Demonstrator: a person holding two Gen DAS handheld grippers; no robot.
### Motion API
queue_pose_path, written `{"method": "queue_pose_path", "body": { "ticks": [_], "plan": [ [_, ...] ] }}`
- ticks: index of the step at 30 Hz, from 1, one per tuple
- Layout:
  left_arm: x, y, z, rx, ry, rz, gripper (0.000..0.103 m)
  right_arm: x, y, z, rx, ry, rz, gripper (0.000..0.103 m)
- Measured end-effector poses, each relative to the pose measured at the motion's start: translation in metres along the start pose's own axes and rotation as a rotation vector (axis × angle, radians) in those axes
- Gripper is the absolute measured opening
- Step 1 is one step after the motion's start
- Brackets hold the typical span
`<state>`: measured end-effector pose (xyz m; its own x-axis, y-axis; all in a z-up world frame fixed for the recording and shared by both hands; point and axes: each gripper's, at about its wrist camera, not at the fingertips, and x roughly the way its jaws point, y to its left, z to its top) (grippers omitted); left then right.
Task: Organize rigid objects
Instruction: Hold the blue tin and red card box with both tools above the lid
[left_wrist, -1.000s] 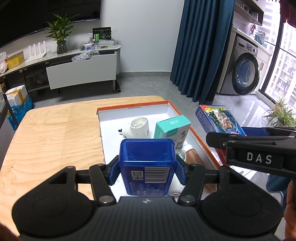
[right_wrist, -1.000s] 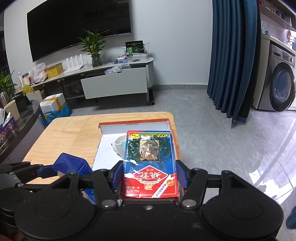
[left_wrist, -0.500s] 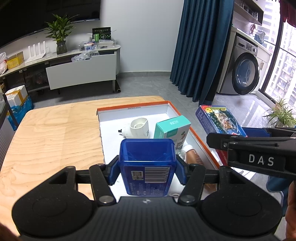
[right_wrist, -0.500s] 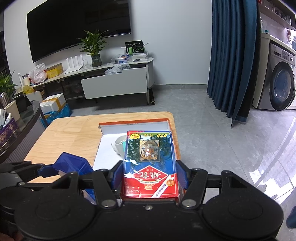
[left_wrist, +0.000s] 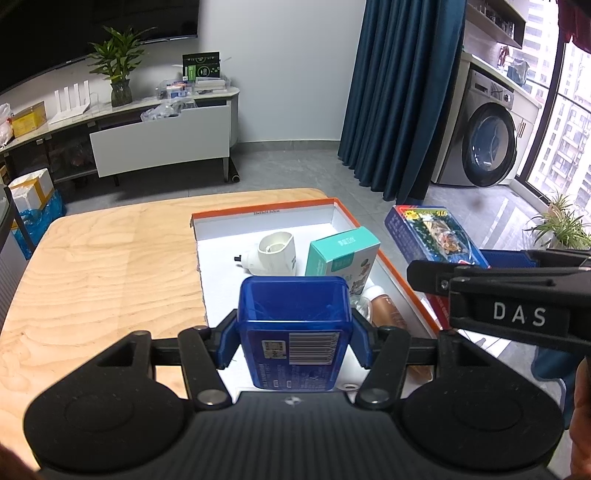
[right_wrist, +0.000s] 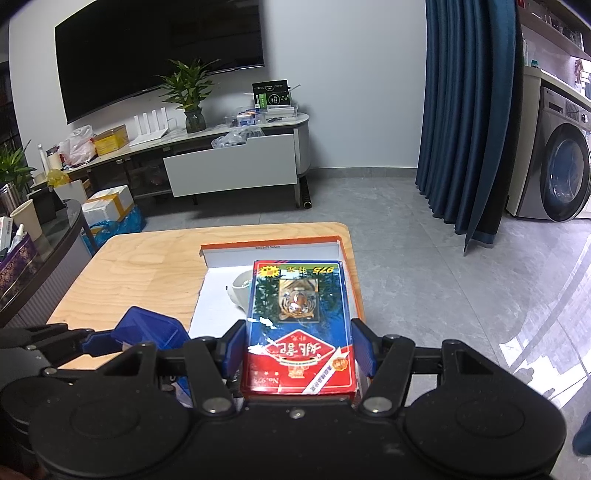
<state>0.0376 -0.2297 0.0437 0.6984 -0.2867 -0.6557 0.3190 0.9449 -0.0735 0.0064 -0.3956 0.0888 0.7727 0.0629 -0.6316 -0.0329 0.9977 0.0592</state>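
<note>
My left gripper (left_wrist: 293, 341) is shut on a blue plastic box (left_wrist: 293, 325) and holds it above the near end of an orange-rimmed white tray (left_wrist: 266, 215). In the tray lie a white plug adapter (left_wrist: 271, 254), a teal carton (left_wrist: 341, 256) and a brown bottle (left_wrist: 388, 310). My right gripper (right_wrist: 299, 350) is shut on a blue and red tiger-print card box (right_wrist: 297, 325), held above the tray's right side (right_wrist: 352, 280). The card box also shows in the left wrist view (left_wrist: 432, 236), to the right of the tray.
The tray sits on a light wooden table (left_wrist: 103, 266) with bare wood to its left. Beyond are a grey floor, a TV cabinet (right_wrist: 229, 162), blue curtains (right_wrist: 469, 110) and a washing machine (left_wrist: 480, 144). A dark side table (right_wrist: 40, 251) stands at the left.
</note>
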Motion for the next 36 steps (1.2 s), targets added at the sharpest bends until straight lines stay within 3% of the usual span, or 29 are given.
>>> {"method": "queue_pose_path", "body": {
  "ticks": [36],
  "plan": [
    [0.0047,-0.0024,-0.0010,0.000,0.015,0.000,0.060,0.0081,0.0022,0.0070,0.005,-0.003,0.014,0.071]
  ]
}}
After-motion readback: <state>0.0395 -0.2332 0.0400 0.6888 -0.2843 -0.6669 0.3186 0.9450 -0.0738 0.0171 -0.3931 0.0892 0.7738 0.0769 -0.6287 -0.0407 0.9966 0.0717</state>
